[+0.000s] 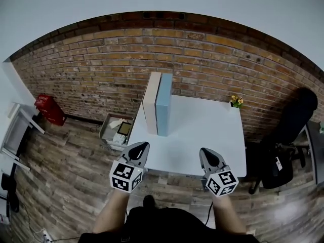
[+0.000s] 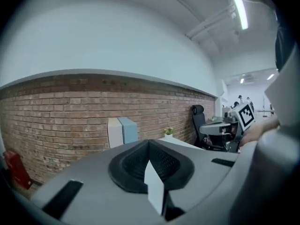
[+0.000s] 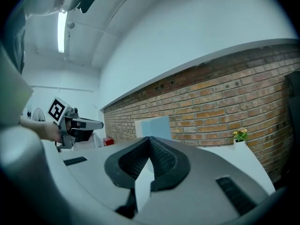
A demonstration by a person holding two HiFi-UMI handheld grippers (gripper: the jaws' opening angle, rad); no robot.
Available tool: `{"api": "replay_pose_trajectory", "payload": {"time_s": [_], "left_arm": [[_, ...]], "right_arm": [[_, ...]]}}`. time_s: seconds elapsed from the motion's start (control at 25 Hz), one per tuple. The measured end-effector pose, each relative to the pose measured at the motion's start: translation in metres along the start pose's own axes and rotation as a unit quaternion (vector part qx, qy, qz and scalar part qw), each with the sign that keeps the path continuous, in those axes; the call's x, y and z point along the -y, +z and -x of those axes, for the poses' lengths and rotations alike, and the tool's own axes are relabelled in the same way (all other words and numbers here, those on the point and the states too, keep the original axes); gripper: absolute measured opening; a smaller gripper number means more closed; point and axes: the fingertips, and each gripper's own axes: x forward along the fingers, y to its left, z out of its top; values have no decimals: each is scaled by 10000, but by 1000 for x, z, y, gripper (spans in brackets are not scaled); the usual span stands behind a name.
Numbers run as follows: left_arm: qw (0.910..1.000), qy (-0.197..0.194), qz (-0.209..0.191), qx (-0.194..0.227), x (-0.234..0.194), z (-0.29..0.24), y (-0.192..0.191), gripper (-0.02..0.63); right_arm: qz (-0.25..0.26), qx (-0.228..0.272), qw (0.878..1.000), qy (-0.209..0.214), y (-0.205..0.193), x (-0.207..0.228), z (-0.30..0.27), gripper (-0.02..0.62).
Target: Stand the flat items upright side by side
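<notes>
I hold both grippers at the near edge of the white table (image 1: 202,130), the left gripper (image 1: 141,147) at seven o'clock and the right gripper (image 1: 207,153) at five. Each has its jaws pressed together with nothing between them. The cream board (image 1: 151,103) and the blue board (image 1: 164,104) stand upright, touching side by side, at eleven o'clock on the table. The red thing (image 1: 49,109) by the wall may be a fire extinguisher.

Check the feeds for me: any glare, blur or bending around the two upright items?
Head view: heavy fisheye bows the brick wall; cream item and blue item sharp, evenly lit. Left gripper view: ceiling light glares; left claw soft. Right gripper view: light strip glares likewise.
</notes>
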Motion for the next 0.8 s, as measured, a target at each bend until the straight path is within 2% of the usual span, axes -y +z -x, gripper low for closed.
{"api": "replay_pose_trajectory", "payload": {"time_s": [0.12, 0.24, 0.4, 0.56, 0.68, 0.8], "left_arm": [[9996, 113, 203, 143, -26, -8, 13, 17], [9990, 268, 221, 296, -59, -16, 14, 17], [9993, 67, 182, 331, -88, -34, 3, 17], [9996, 70, -58, 274, -117, -45, 9, 17], [9994, 146, 6, 308, -125, -51, 13, 17], [9987, 273, 219, 358, -133, -55, 17, 17]], "right_arm": [[-50, 146, 9996, -250, 14, 2, -9, 15], [46, 337, 9984, -443, 31, -9, -35, 15], [273, 475, 9959, -725, 41, -20, -69, 15], [385, 479, 9962, -624, 57, -23, -95, 15], [588, 477, 9955, -571, 70, -18, -104, 15], [457, 476, 9964, -525, 75, -10, -114, 15]]}}
